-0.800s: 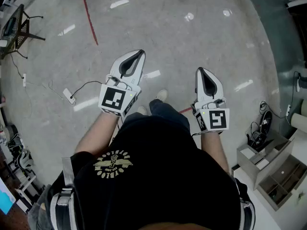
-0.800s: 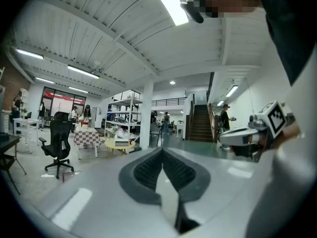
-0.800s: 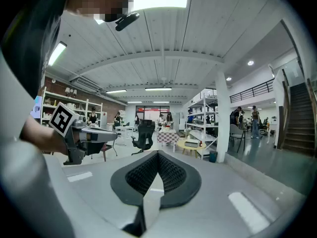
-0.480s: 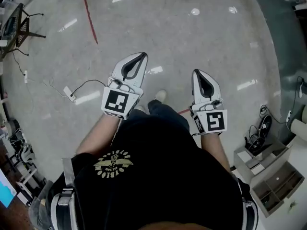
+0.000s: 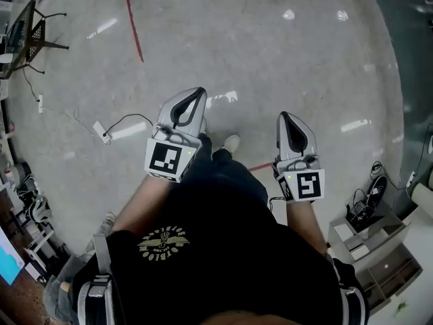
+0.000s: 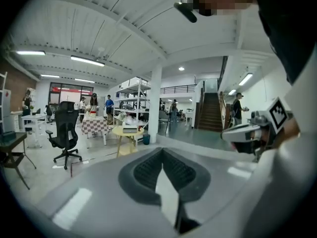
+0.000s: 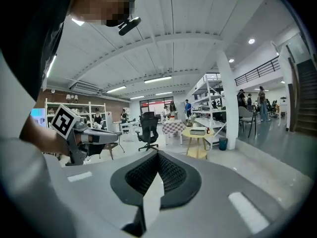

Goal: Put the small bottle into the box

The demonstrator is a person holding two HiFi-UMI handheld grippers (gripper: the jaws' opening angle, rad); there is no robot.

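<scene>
No small bottle shows in any view. My left gripper (image 5: pixel 197 93) is held out over the bare floor, jaws shut with nothing between them. My right gripper (image 5: pixel 283 116) is held beside it at about the same height, also shut and empty. In the left gripper view the closed jaws (image 6: pixel 161 151) point into a large hall, with the right gripper (image 6: pixel 246 132) at the picture's right. In the right gripper view the closed jaws (image 7: pixel 157 153) face the same hall, with the left gripper (image 7: pixel 93 136) at the left.
White open boxes with compartments (image 5: pixel 379 249) stand at the lower right beside cables (image 5: pixel 369 195). A power strip with its cord (image 5: pixel 101 131) lies on the floor to the left. Red tape (image 5: pixel 134 26) runs across the floor. A yellow round table (image 7: pixel 195 138) and office chair (image 7: pixel 148 130) stand far ahead.
Both grippers sit a little lower in the head view and the floor has slid downward. The person's feet have shifted. Both pairs of jaws stay closed.
</scene>
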